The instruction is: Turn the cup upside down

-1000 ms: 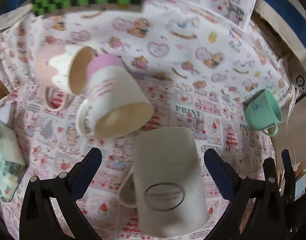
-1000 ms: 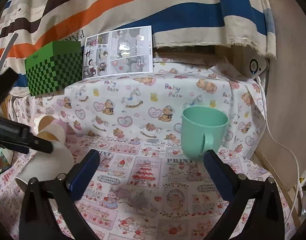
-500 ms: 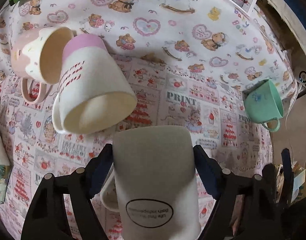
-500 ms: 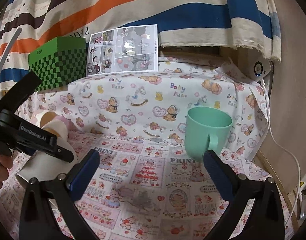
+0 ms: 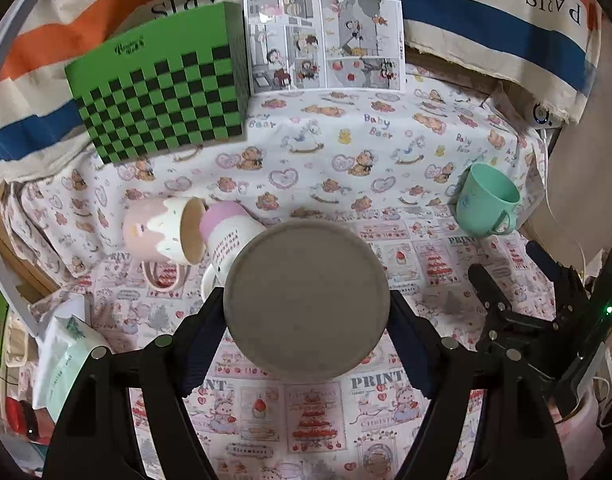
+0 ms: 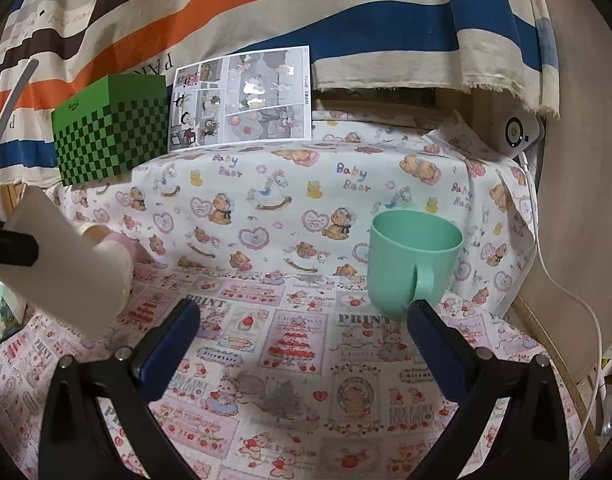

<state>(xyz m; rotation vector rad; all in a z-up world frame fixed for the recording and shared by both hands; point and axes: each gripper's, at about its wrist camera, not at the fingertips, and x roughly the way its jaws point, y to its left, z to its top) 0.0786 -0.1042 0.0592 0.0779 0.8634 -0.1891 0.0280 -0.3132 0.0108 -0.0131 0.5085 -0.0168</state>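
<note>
Left gripper [image 5: 307, 312]: both fingers pressed against the sides of the grey-white cup [image 5: 306, 300], clamped on it. Cup held off the tablecloth [image 5: 385, 412], flat base turned toward the left wrist camera; it fills the centre of that view. In the right wrist view the same cup [image 6: 66, 264] sits at 9 o'clock, lying tilted, one dark left finger across its side, mouth not visible.

Just behind the held cup, at 10 o'clock in the left wrist view: a white cup with pink base [image 5: 230, 236] on its side, partly hidden. Its pink end reaches into the mouth of a pink-and-cream mug [image 5: 162, 236], also on its side, handle down against the cloth.

Right gripper [image 6: 302, 336]: fingers spread wide, nothing between them, hovering over the printed cloth. The right gripper also shows at 3 o'clock in the left wrist view.

Mint green cup [image 6: 411, 264] stands upright at 1 o'clock from the right gripper, handle toward the camera, just beyond the right fingertip. Well apart from the held cup.

Farther out, 11 o'clock: green checkered box [image 6: 110, 128], a comic-print sheet [image 6: 242, 96] leaning beside it. Striped fabric [image 6: 266, 12] hangs behind both. White device with a ring light [image 6: 519, 134] at 2 o'clock, cable [image 6: 561, 280] trailing down.
</note>
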